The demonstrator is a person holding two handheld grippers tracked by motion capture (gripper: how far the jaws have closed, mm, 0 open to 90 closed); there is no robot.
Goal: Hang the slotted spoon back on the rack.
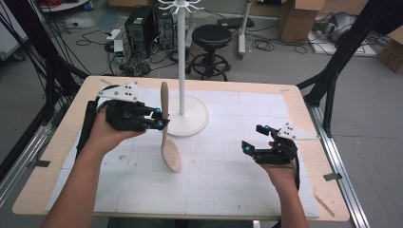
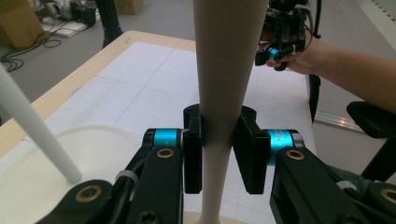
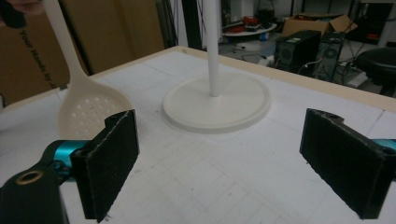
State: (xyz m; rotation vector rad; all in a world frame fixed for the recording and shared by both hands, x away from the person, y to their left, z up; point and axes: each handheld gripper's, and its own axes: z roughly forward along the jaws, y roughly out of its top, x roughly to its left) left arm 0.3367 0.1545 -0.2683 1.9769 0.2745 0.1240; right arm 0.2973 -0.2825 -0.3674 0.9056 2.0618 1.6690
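I work at a big wooden table with a white squared mat (image 1: 228,156) on top. On the mat stands a tall white stand with a thin pole and a round flat foot (image 1: 183,116). It is at the back, near the middle of the table.

My left gripper, black with blue bits (image 1: 161,118), sits just left of that round foot. Its two black pads are squeezed tight on a long beige plastic spoon with little holes in its bowl (image 1: 167,137). I hold the spoon by the thin middle of its handle. In the left gripper view the handle (image 2: 219,93) runs straight up between my pads and gets wider toward the top. The spoon stands almost upright. Its holey bowl is at the bottom, down by the mat and just in front of the round foot. I cannot tell if the bowl touches the mat. The handle's top end points up beside the white pole.

My right gripper, black too (image 1: 256,138), is well apart, over the right side of the mat. Its pads stand wide open and nothing is between them. From it I see the spoon's bowl (image 3: 91,112) off to the left and the round foot (image 3: 217,105) ahead
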